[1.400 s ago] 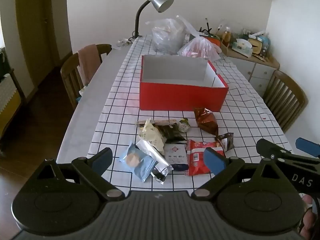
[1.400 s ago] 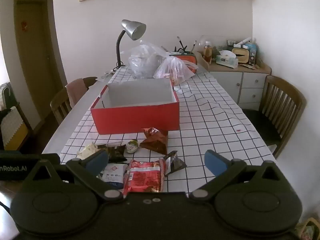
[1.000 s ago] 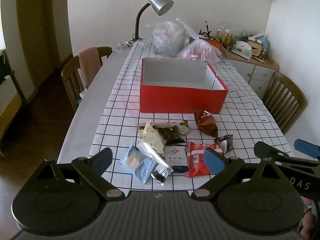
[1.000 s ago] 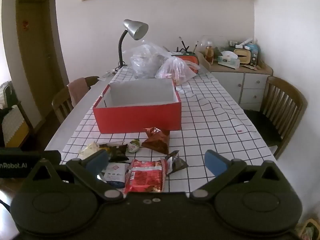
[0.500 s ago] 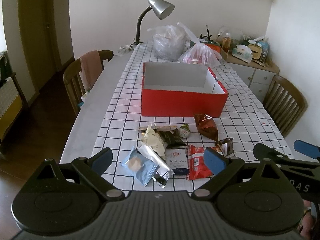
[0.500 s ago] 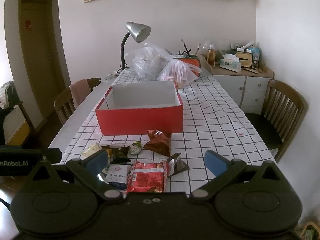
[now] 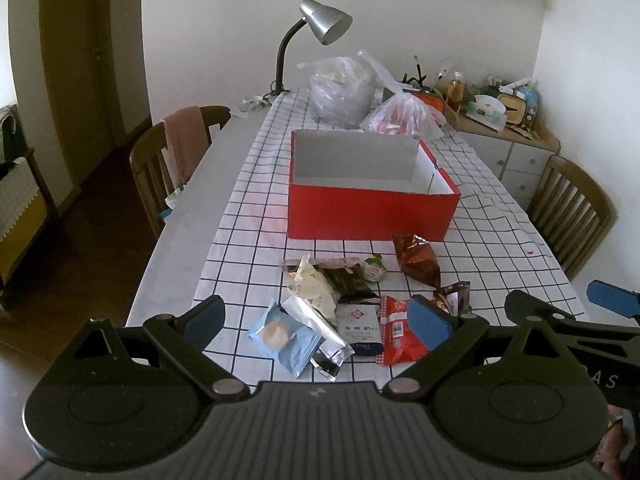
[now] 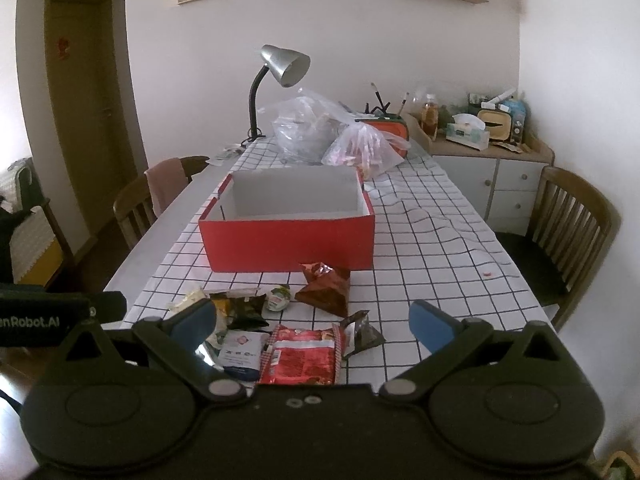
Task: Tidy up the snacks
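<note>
a checked table (image 7: 256,216) holds a red box (image 7: 368,212) and snacks (image 7: 344,312). the left gripper (image 7: 316,320), marked "nrobot.ai", and right gripper (image 8: 312,320) hang spread wide, holding nothing.

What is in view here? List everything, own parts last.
box: 1, red, white inside, open, mid-table
snack packets: about nine, mixed colours, loose on the cloth in front of the box
tablecloth: 1, white with black grid
plastic bags: 2, clear, behind the box
lamp: 1, silver, far table end
chairs: 2, wooden, either side
cabinet: 1, white, cluttered top, far right
left hand-held gripper: open, empty
right hand-held gripper: open, empty
</note>
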A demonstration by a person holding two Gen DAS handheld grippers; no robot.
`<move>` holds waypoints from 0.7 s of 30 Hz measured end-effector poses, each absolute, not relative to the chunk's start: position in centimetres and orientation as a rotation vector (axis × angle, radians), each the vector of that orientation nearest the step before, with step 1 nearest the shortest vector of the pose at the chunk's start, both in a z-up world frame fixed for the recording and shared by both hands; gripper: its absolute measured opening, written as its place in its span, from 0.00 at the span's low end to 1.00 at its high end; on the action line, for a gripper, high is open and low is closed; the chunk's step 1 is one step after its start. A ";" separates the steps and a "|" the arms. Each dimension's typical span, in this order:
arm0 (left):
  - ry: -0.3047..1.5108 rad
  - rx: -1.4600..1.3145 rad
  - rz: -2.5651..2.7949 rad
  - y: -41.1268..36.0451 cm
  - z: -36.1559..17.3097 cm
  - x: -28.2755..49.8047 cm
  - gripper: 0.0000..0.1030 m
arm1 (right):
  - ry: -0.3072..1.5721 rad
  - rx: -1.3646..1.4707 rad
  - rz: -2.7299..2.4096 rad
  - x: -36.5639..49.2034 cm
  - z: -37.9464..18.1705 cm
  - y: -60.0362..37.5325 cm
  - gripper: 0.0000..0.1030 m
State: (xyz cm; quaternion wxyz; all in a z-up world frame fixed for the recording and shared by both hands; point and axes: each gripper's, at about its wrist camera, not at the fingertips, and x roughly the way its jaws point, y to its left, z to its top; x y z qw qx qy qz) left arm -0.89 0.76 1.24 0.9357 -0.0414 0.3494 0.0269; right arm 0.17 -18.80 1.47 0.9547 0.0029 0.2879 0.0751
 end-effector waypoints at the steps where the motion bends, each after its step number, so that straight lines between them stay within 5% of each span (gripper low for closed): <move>1: 0.714 -0.086 0.054 0.8 1.2 -0.9 0.95 | 0.585 0.005 0.155 0.2 1.5 -18.7 1.00; 21: 0.709 -0.096 0.060 1.7 1.6 -1.0 0.95 | 0.575 -0.011 0.181 0.1 2.1 -17.5 1.00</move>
